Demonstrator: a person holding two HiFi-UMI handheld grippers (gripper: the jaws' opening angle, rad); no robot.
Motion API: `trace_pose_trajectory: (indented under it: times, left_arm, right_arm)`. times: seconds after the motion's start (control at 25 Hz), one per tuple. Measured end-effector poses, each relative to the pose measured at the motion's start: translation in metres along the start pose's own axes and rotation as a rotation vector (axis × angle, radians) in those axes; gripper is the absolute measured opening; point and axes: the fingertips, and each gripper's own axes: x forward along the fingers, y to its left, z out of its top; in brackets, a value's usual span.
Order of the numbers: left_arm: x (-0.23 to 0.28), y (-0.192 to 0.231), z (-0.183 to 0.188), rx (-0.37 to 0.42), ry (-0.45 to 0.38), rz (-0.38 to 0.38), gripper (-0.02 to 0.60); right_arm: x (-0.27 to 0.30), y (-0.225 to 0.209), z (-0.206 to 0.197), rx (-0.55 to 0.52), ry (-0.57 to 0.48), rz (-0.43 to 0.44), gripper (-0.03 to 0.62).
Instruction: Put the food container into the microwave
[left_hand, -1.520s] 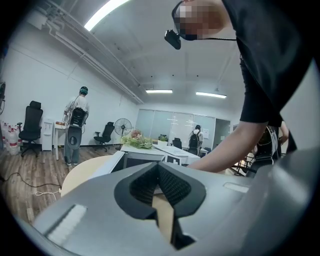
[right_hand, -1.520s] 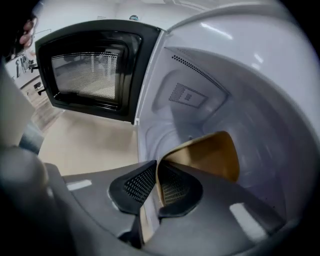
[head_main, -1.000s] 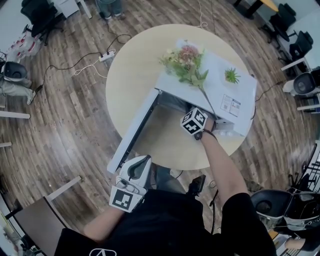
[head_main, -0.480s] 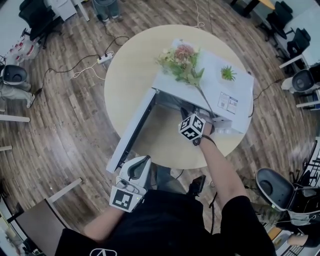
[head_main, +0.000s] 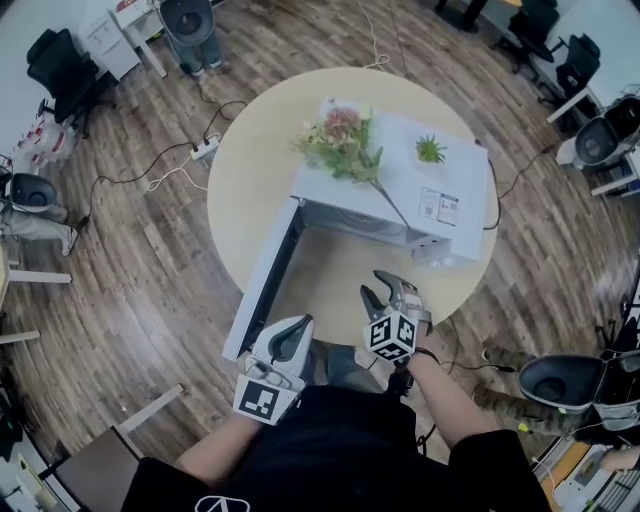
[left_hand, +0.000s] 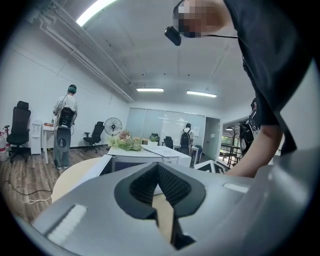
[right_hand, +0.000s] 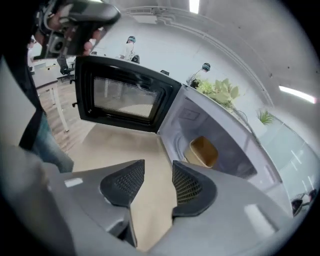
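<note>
1. A round table (head_main: 250, 170) carries a white microwave (head_main: 455, 175). Its door (head_main: 262, 285) is swung fully open toward the person, and its far end reaches past the table's edge.
2. The food container (right_hand: 202, 151) is tan and sits inside the microwave's cavity, on the cavity floor. Only the right gripper view shows it; in the head view the microwave's top hides it.
3. The right gripper (head_main: 385, 290) is over bare tabletop in front of the open cavity, angled down toward it and well apart from the container. Its jaws have just been opening and stand wide. Only tabletop shows between the pads, so nothing is held.
4. The left gripper (head_main: 285, 342) is low by the table's near edge, just beside the outer end of the door and close to the person's body. I cannot tell whether it touches the door. Its jaws are drawn together with the pad tips meeting, and nothing is gripped.
5. On the microwave's top are a bunch of flowers (head_main: 335, 140) and a small green plant (head_main: 430, 150), apart from each other.
6. The floor is wood plank. A power strip (head_main: 205, 148) lies on it beside the table.
</note>
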Motion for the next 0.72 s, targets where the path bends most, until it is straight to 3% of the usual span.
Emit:
trace_pose_trajectory:
  times: [0.28, 0.48, 0.72]
  left_arm:
    - [0.028, -0.016, 0.031, 0.063, -0.039, -0.084, 0.0]
    - [0.046, -0.027, 0.061, 0.124, -0.083, -0.126, 0.0]
    - [0.056, -0.037, 0.098, 0.189, -0.145, -0.145, 0.0]
  right_arm:
    - [-0.092, -0.006, 0.013, 0.161, -0.091, -0.053, 0.056]
    - [-0.149, -0.046, 0.027, 0.394, -0.22, -0.141, 0.032]
    - [-0.209, -0.094, 0.043, 0.522, -0.4, -0.298, 0.02]
